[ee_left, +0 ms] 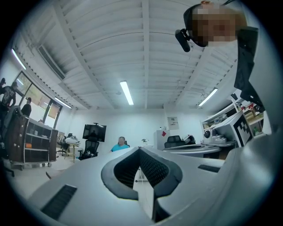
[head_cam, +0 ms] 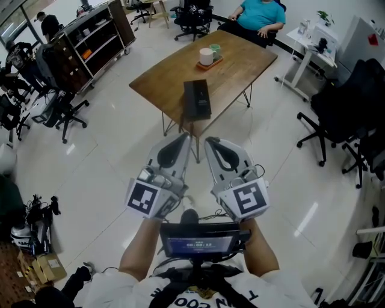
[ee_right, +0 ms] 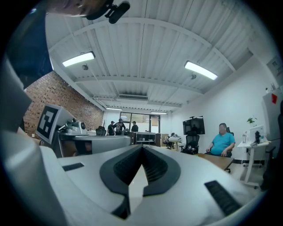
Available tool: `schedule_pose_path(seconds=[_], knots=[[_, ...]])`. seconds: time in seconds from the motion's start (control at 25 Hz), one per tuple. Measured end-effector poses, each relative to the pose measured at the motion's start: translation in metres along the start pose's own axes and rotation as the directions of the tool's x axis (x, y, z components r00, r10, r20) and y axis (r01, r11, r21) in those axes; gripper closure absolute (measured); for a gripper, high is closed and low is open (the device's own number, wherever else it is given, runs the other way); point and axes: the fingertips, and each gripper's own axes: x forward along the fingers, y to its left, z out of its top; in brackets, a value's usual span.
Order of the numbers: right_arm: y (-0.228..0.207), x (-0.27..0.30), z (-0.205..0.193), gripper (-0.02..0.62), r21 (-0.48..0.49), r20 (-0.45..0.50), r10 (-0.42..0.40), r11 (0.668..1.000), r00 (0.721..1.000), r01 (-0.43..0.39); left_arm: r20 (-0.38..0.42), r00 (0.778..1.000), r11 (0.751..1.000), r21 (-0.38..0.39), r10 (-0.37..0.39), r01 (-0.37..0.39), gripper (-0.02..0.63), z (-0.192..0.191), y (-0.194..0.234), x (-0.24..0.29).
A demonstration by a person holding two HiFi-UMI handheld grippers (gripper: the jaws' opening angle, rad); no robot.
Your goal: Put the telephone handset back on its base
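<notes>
A black telephone [head_cam: 197, 99] lies near the front edge of a wooden table [head_cam: 240, 66] in the head view; I cannot tell its handset from its base at this distance. My left gripper [head_cam: 185, 137] and right gripper [head_cam: 209, 141] hang side by side close to my body, well short of the table, tips pointing toward it. Both are shut with nothing between the jaws. In the left gripper view the left gripper [ee_left: 139, 150] shows its dark pads meeting at the tip, and the right gripper [ee_right: 142, 147] looks the same in its own view. Both gripper views look across the room and ceiling.
A small tray with a white mug and a green mug [head_cam: 209, 57] sits at the table's far end. A seated person in a teal shirt [head_cam: 260, 15] is behind it. Office chairs [head_cam: 337, 120], a dark shelving unit [head_cam: 90, 36] and a white desk [head_cam: 313, 42] ring the tiled floor.
</notes>
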Motion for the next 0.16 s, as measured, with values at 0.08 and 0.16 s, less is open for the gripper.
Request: schedule_pose_path(seconds=[0.08, 0.16], knots=[[0.0024, -0.0012, 0.0011, 0.598, -0.003, 0.002, 0.002, 1.000, 1.000, -0.002, 0.000, 1.000, 1.000, 0.005, 0.003, -0.003, 0.621, 0.0021, -0.0001, -0.0021], [0.0049, -0.0025, 0.0022, 0.598, -0.005, 0.006, 0.004, 1.000, 1.000, -0.004, 0.001, 1.000, 1.000, 0.007, 0.006, -0.006, 0.621, 0.0040, -0.0003, -0.0042]])
